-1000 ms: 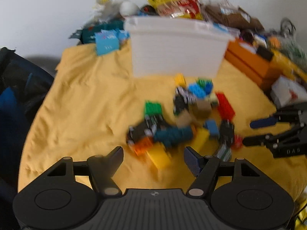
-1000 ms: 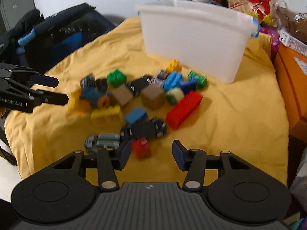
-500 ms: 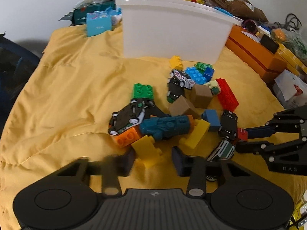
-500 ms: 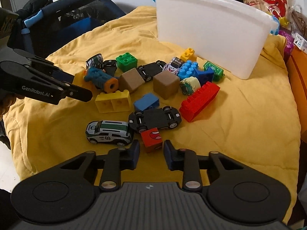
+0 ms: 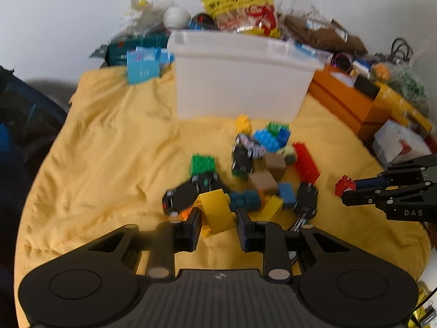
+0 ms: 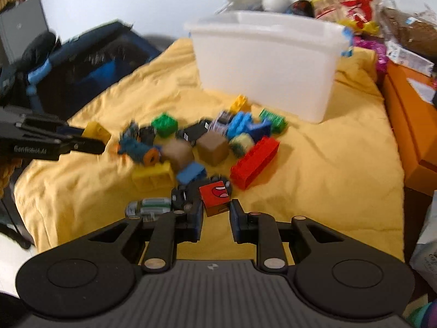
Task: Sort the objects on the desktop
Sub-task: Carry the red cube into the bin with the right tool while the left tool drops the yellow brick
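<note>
A pile of toy bricks, cubes and cars [image 5: 259,175] [image 6: 207,147] lies on a yellow cloth [image 5: 117,150] in front of a white plastic bin [image 5: 240,87] [image 6: 267,65]. My left gripper [image 5: 218,228] [image 6: 94,140] is shut on a yellow brick [image 5: 215,211] [image 6: 97,132], held just above the near left edge of the pile. My right gripper [image 6: 217,218] [image 5: 345,192] is shut on a small red cube with a printed mouth [image 6: 214,196] [image 5: 344,186], held off the cloth at the pile's right side. A long red brick [image 6: 255,161] rests at the pile's right edge.
Orange boxes [image 5: 355,101] [image 6: 409,125] and a white box [image 5: 398,142] line the right side. A dark blue bag [image 6: 82,63] sits off the cloth's left edge. Snack bags [image 5: 243,8] and other clutter stand behind the bin.
Both grippers closed over the last second: the left took the yellow brick, the right took the red cube. Each has lifted its piece away from the pile.
</note>
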Motion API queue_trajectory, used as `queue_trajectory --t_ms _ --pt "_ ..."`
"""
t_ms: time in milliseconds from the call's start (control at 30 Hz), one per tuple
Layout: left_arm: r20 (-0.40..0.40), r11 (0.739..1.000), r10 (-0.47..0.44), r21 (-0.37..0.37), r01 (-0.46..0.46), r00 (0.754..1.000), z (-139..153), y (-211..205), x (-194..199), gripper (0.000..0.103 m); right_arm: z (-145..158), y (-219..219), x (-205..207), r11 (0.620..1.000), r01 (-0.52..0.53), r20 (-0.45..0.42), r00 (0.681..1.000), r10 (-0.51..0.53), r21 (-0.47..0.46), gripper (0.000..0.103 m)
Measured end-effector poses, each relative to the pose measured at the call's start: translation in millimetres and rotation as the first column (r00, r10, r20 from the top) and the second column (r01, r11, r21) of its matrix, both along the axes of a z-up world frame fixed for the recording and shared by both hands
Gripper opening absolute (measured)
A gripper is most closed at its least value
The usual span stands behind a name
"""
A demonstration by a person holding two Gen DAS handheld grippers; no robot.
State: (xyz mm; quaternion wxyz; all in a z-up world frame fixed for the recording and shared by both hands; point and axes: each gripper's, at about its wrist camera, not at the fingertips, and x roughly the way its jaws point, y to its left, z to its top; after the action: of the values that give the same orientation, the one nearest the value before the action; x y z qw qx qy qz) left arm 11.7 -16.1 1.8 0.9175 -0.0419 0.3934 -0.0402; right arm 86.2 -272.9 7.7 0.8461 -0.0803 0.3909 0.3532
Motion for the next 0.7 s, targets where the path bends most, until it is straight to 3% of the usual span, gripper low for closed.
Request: queue_trajectory --t_ms 200,433,700 --pt "0.068 1.000 0.001 -0.023 0.000 0.998 39.8 -1.9 19.9 0.031 40.6 0.6 21.3 0.993 0.061 0.027 0.998 -0.064 0.098 0.024" --pt "0.138 1.000 0.010 0.003 -0.010 0.990 81.6 -4.1 62.5 0.031 89.5 8.6 57.9 0.979 0.098 0.101 0.988 -0.118 0.181 0.024" --pt "0.163 0.999 0.010 0.041 -0.017 0.987 115.9 -2.7 112.3 0.031 123.2 14.4 97.2 0.976 0.109 0.162 0.977 -0.141 0.191 0.024"
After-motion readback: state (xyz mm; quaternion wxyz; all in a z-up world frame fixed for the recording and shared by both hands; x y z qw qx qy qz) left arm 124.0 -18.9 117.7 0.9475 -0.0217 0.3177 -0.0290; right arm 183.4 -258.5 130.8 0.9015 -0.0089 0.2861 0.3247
